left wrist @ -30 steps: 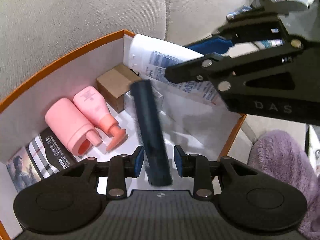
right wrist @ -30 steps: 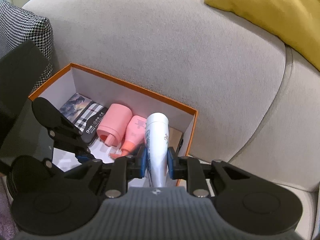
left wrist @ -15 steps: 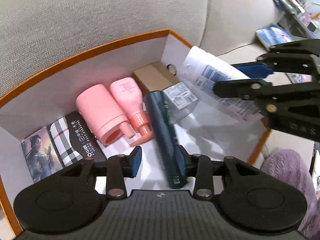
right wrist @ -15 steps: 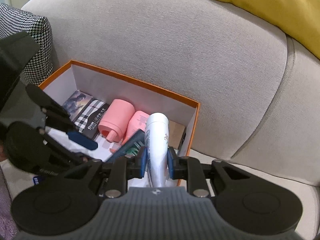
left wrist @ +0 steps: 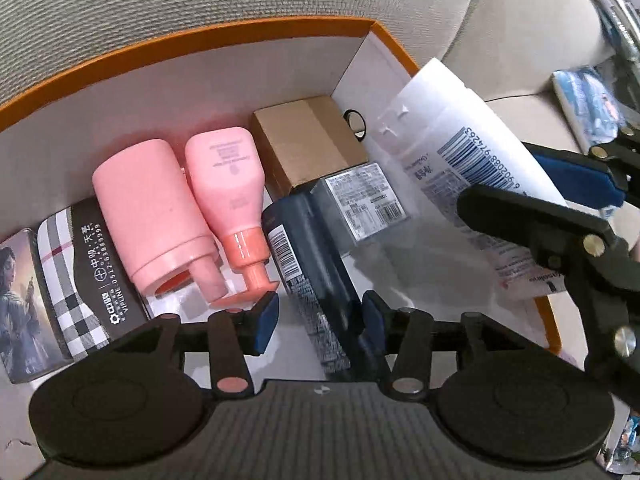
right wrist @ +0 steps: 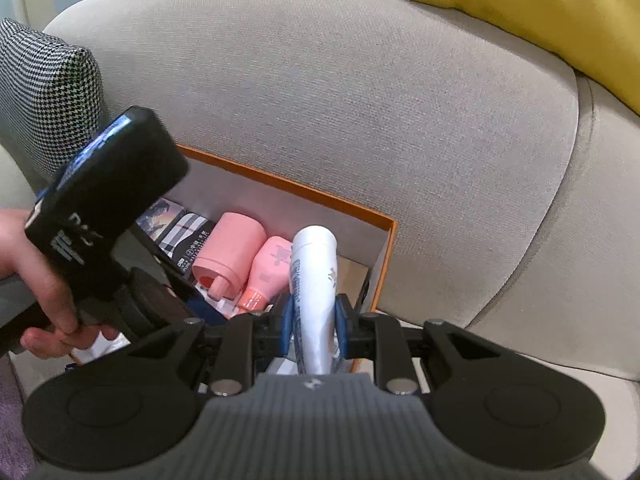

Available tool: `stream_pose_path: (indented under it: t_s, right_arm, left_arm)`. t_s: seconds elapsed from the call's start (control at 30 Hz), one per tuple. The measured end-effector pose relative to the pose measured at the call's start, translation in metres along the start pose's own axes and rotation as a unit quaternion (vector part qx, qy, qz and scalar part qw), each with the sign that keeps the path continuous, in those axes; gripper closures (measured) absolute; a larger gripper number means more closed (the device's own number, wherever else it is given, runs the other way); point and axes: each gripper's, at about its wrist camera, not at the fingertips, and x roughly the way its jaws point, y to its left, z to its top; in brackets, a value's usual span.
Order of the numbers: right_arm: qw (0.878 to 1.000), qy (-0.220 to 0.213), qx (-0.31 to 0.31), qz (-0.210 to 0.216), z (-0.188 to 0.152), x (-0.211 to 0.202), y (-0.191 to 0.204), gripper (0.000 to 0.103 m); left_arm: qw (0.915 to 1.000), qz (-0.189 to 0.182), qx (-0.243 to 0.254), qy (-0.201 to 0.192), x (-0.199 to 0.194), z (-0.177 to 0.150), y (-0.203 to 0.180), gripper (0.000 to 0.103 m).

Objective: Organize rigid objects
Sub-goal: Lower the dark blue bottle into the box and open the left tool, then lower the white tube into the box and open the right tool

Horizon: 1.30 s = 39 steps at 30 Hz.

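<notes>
Lowered into the box (left wrist: 120,96), dark bottle (left wrist: 316,276) lies released; left gripper (left wrist: 318,316) opening; right gripper (right wrist: 310,328) clamps white tube (right wrist: 314,280).

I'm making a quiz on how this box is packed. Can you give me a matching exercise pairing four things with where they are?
Things:
1. dark tube
2. white tube
3. brown box
4. plaid card

Places:
A. gripped over the box's right end
B. far right corner of the box
C. left of the pink bottles
D. between open jaws, lying on the box floor

Pairs: 1-D, 2-A, 3-B, 4-C
</notes>
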Motion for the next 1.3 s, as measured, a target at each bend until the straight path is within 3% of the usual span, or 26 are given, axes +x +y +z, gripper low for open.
stream_pose_path:
  t_s: [0.2,0.33,0.5,0.7,0.87,1.0,1.13,1.3]
  right_arm:
    - [1.000,-0.002,0.012,0.001,-0.005,0.004,-0.007,0.081]
    - [1.000,-0.003,0.013,0.005,-0.006,0.003,-0.010,0.081]
    - [1.000,-0.003,0.013,0.009,-0.004,0.007,-0.013,0.081]
    - [0.999,-0.001,0.029,0.014,-0.004,0.008,-0.018,0.081]
    - [0.998,-0.009,0.056,0.028,0.001,-0.001,-0.019,0.081]
    - [0.996,-0.006,0.073,0.054,0.006,-0.003,-0.012,0.081]
    - [0.989,0.027,0.114,0.087,0.008,0.012,-0.003,0.081]
    - [0.972,0.087,0.177,0.130,-0.001,0.041,0.010,0.081]
  left_arm:
    - [0.9987,-0.003,-0.037,0.035,0.024,0.012,-0.005,0.050]
    - [0.9978,-0.005,-0.060,0.027,0.027,0.012,-0.004,0.051]
    - [0.9936,-0.036,-0.104,0.027,0.026,0.004,0.011,0.052]
    - [0.9969,-0.027,-0.073,0.016,0.012,0.003,0.013,0.051]
    - [0.9972,-0.020,-0.056,-0.044,-0.030,-0.014,0.026,0.051]
    - [0.9949,0.012,-0.035,-0.094,-0.061,-0.032,0.035,0.051]
    - [0.9927,0.037,-0.019,-0.113,-0.079,-0.043,0.043,0.061]
    - [0.9916,0.044,0.021,-0.120,-0.078,-0.055,0.052,0.070]
